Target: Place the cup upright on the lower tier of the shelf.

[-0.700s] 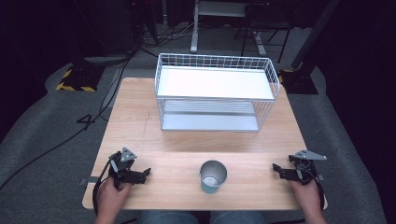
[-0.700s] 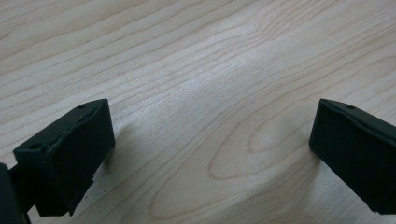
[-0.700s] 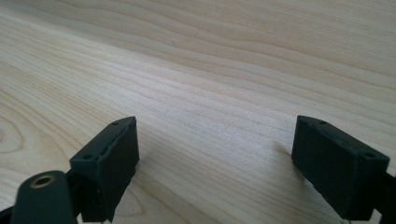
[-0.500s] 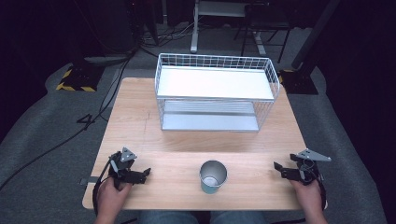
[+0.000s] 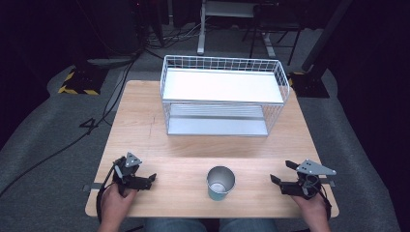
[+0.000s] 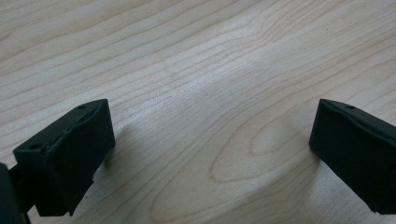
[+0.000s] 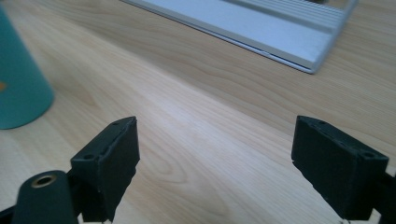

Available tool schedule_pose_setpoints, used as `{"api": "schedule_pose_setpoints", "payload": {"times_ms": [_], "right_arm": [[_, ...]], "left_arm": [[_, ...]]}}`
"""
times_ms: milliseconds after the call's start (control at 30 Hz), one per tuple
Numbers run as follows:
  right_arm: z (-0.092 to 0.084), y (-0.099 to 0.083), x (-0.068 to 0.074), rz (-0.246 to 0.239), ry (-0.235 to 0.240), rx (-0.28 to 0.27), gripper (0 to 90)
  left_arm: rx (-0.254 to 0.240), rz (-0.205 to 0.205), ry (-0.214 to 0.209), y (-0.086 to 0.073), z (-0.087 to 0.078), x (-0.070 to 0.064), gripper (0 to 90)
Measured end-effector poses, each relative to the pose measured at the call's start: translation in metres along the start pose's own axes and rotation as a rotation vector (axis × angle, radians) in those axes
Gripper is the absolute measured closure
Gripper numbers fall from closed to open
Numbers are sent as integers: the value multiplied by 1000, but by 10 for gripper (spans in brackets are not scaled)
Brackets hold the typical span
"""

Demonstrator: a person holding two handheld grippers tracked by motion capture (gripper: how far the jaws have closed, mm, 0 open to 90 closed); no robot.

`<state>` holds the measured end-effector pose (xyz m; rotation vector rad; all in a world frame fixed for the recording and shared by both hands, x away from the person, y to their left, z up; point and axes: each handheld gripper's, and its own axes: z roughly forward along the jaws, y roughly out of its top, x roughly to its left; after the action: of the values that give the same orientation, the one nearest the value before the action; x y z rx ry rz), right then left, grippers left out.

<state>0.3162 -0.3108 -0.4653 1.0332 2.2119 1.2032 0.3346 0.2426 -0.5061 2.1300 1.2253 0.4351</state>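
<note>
Jaws apart on both grippers, empty; teal cup [image 5: 221, 182] between; no legible writing

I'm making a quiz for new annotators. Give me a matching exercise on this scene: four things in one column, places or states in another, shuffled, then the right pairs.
Things:
1. cup
2. rack
3. left tool
4. right tool

Places or states:
A. open, at the table's near right edge
B. far half of the table, white wire
C. open, at the table's near left edge
D. upright between the two tools, teal outside

Pairs: 1-D, 2-B, 3-C, 4-A
</note>
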Motion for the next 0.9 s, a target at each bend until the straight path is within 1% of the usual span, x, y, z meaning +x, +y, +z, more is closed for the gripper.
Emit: {"api": "schedule_pose_setpoints", "payload": {"times_ms": [100,133,200,233,267,300,333,367,400,433,467,500,533,567,600,633,667,700,733,767,800,833,867,900], "right_arm": [[2,4,12,-19,41,4,157],[2,4,12,-19,41,4,157],[3,6,19,-37,64,7,157],[4,8,26,-55,84,7,157],[4,9,29,-61,95,6,157],[4,9,29,-61,95,6,157],[6,10,36,-70,116,4,156],[6,10,36,-70,116,4,156],[7,11,42,-83,138,2,157],[8,12,46,-92,151,3,156],[8,12,46,-92,151,3,156],[10,14,51,-112,175,2,156],[11,14,54,-121,188,4,156],[11,14,54,-121,188,4,156],[14,15,60,-140,210,4,156],[14,15,60,-140,210,4,156],[16,14,66,-148,231,9,156],[16,14,66,-148,231,9,156],[19,14,72,-162,249,12,155],[19,14,72,-162,249,12,155],[20,14,75,-163,261,15,155],[23,14,81,-177,282,18,155],[25,14,84,-181,292,20,154],[25,14,84,-181,292,20,154]], "left_arm": [[1,2,3,0,0,0,5],[1,3,6,1,0,0,5],[1,2,6,1,0,0,5],[0,2,6,1,0,1,6],[1,1,6,1,0,0,5],[1,1,6,1,0,0,5],[1,1,7,1,0,0,5],[1,1,7,1,0,0,5],[1,1,6,1,0,0,5],[1,1,6,1,0,0,5],[1,1,6,1,0,0,5],[1,1,6,1,0,0,5],[1,1,6,1,0,0,5],[1,1,6,1,0,0,5],[1,1,6,1,0,0,5],[1,1,6,1,0,0,5],[1,1,6,1,0,0,5],[0,-1,7,1,1,0,5],[2,-3,5,1,1,0,6],[2,-3,5,1,1,0,5],[2,-3,5,1,1,0,5],[2,-3,5,1,1,0,5],[2,-3,5,1,1,0,6],[2,-3,5,1,1,0,5]]}}
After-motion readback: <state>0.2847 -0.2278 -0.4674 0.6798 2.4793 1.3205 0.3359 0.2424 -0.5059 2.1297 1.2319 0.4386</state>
